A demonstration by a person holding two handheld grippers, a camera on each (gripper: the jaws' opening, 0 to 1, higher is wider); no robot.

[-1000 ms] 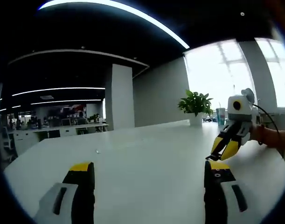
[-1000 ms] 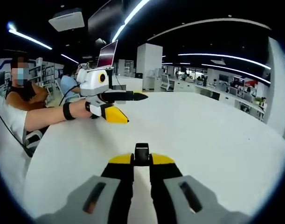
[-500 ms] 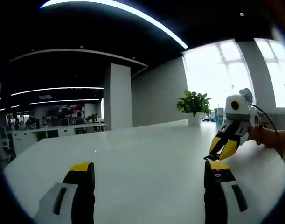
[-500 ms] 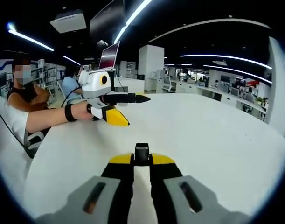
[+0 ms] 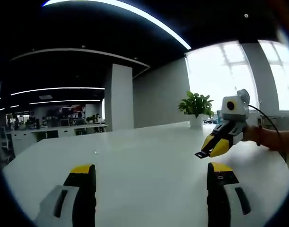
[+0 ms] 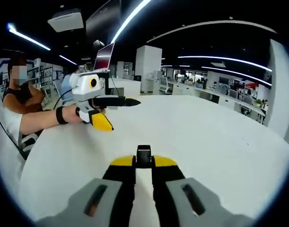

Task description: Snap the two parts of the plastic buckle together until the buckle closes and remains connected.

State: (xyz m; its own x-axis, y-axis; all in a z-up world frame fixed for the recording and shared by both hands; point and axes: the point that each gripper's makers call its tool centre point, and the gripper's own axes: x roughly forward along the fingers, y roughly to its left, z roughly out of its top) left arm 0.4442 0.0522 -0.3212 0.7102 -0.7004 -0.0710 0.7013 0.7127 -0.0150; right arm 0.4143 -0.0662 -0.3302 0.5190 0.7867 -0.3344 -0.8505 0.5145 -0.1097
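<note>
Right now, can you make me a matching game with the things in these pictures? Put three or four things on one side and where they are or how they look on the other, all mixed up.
Things:
1. left gripper
2. right gripper
3. black buckle part
4. potted plant

States or places:
A. green, on the white table's far edge by the window
B. jaws wide apart, nothing between them
C. pinched between yellow-tipped jaws
D. jaws shut on a small black piece

Pairs: 1-B, 2-D, 3-C, 4-A

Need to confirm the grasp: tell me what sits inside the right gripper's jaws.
The right gripper is clamped on a small black buckle part poking above the yellow tips. Its lower portion is hidden between the jaws.
</note>
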